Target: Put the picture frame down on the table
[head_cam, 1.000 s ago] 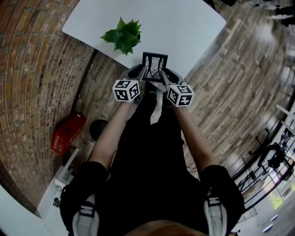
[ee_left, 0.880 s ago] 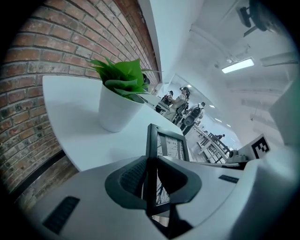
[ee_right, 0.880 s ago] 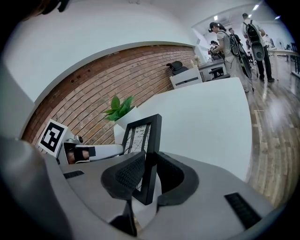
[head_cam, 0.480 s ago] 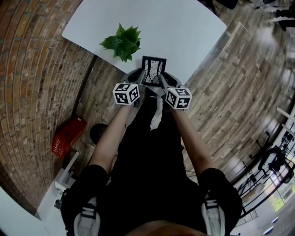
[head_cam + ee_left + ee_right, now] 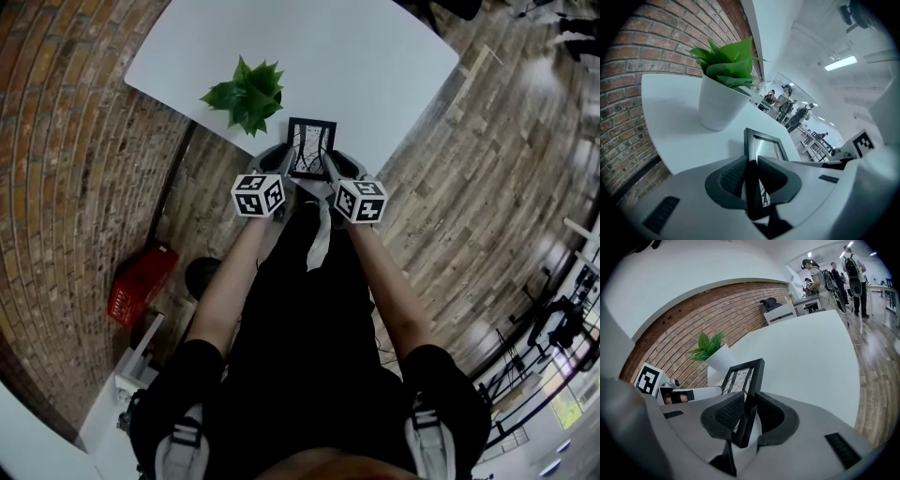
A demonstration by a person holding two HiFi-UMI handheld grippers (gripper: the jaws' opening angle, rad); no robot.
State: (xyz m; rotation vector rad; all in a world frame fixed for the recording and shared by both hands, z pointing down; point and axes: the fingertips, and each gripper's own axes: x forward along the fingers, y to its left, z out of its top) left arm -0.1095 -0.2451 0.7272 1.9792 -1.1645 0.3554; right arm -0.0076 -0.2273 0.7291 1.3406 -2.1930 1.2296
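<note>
Change: black rectangular picture frame [image 5: 311,148] and both grippers have edged a little farther toward the white table [image 5: 375,56] than a second ago. They are nearer the green leafy plant in a white pot [image 5: 246,89], and the two marker cubes stand slightly closer together.
Writing: none can be read. The sheet in the frame shows thin dark lines and print too small to make out. Each cube carries black-and-white square markers.
Frame look: slim black border around a pale, glossy sheet, standing on edge and slightly tilted.
Frame place: held between the grippers at the table's near edge, its far part over the tabletop. Whether it touches the top cannot be told.
Left gripper [image 5: 750,164]: jaws pinching the frame's left border.
Right gripper [image 5: 749,405]: jaws pinching the frame's right border.
Plant: on the table, just far-left of the frame.
Surroundings: red plastic basket [image 5: 139,281] on the floor at near left; brick wall [image 5: 628,93] at left; people [image 5: 820,273] standing far off.
</note>
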